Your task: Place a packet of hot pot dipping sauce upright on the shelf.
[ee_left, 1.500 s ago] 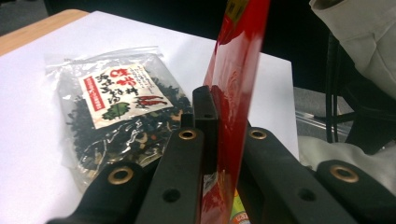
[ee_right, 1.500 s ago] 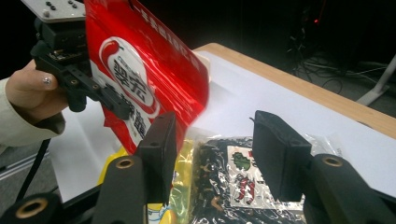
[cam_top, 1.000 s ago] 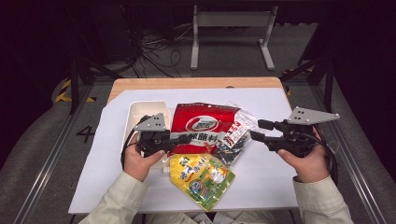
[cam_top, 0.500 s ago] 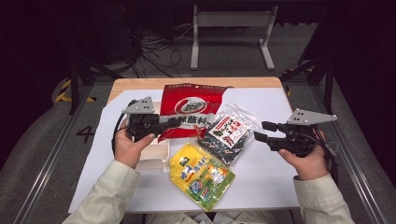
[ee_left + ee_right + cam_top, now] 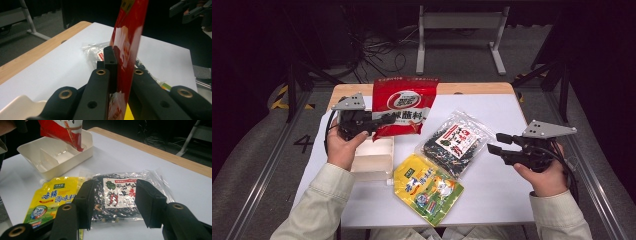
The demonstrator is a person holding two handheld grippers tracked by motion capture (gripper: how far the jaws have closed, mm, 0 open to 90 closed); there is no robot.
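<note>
On the high view, the left gripper holds the red bag by its lower left edge, lifted upright above the far end of the white tray. The right gripper hovers at the table's right side, jaws apart and holding nothing, just beside the clear bag. The yellow pouch lies flat near the front edge, touching the tray's corner.

In the left gripper view, the jaws are clamped tight on the red bag, which stands edge-on between them and rises out of the top of the picture; the clear bag lies on the table beyond.

In the right gripper view, the open jaws frame the clear bag, with the yellow pouch to its left. Farther off, the red bag's lower corner hangs over a compartment of the tray, whose divider stands upright.

The step looks like standing the red bag in the tray. To do it well, keep the bag upright, line its bottom edge up with one compartment beside the divider, and lower it until it rests before loosening the grip.
</note>
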